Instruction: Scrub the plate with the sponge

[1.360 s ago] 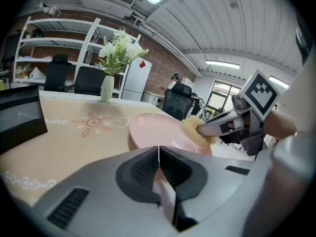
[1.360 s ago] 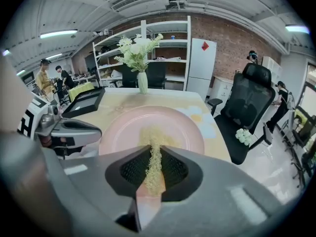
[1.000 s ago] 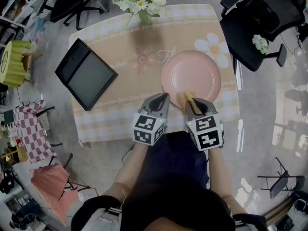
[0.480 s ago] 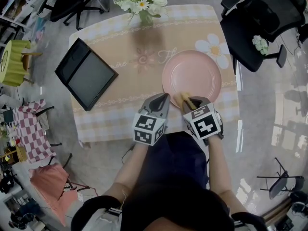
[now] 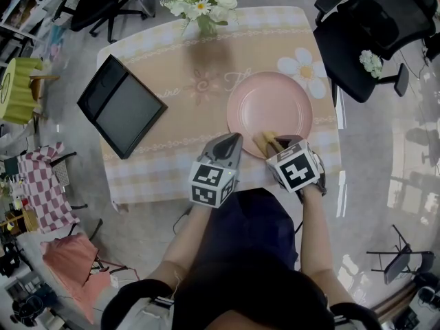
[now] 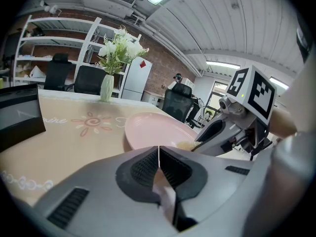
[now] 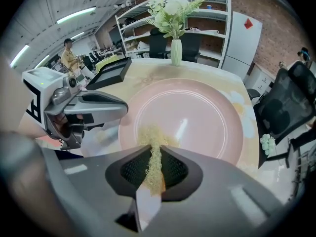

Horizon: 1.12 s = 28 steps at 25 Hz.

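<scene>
Low centre-right of the head view, the right gripper [image 5: 278, 145] pinches the sponge [image 5: 265, 141] at the plate [image 5: 269, 108] rim. The left gripper [image 5: 232, 140], jaws pressed together, holds nothing. Scrubbing could slide the unsteadied plate across the surface [image 5: 185, 112].

Quick tally, mostly ones. One pink plate [image 5: 269, 108] is counted at centre right, and one yellowish sponge [image 5: 264, 141] is seen at its lower edge. Two grippers are counted at lower centre: the left gripper [image 5: 232, 140] and the right gripper [image 5: 282, 144]. One cloth-covered table [image 5: 158, 163] is shown, with one big daisy print [image 5: 302, 66] spotted on it toward the upper right. One black tray [image 5: 122, 106] is found at the left, and one vase of flowers [image 5: 205, 2] at the top. One black office chair [image 5: 364, 33] is clearly made out at upper right. Other chairs [image 5: 103, 2] are cut off at the upper left edge, so no exact count can be given there.
</scene>
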### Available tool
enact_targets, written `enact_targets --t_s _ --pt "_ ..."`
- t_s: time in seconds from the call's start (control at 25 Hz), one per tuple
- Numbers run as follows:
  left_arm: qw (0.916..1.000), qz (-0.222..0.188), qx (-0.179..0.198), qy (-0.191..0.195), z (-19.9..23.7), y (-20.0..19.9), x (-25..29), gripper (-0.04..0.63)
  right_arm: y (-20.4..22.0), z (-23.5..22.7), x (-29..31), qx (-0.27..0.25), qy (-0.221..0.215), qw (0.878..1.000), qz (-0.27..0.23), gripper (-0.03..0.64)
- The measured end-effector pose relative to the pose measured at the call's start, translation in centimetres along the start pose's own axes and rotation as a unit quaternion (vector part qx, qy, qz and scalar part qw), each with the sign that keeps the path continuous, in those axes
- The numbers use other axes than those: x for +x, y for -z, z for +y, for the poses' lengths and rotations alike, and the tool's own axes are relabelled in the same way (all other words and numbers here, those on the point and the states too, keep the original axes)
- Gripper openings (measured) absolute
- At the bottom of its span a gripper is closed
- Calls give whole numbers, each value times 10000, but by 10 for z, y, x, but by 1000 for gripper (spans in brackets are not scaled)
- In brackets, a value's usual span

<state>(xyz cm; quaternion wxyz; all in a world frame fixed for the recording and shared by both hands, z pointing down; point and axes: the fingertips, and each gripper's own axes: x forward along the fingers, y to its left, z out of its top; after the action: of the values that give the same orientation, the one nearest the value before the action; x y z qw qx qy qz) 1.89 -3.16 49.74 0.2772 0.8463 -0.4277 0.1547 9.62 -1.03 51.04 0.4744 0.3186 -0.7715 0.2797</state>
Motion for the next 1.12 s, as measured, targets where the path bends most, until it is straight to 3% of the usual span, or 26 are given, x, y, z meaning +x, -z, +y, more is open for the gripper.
enact_targets --t_s 1.12 --pt "10000 26 27 -14 2 -1 2 15 9 -60 -11 229 681 9974 11 51"
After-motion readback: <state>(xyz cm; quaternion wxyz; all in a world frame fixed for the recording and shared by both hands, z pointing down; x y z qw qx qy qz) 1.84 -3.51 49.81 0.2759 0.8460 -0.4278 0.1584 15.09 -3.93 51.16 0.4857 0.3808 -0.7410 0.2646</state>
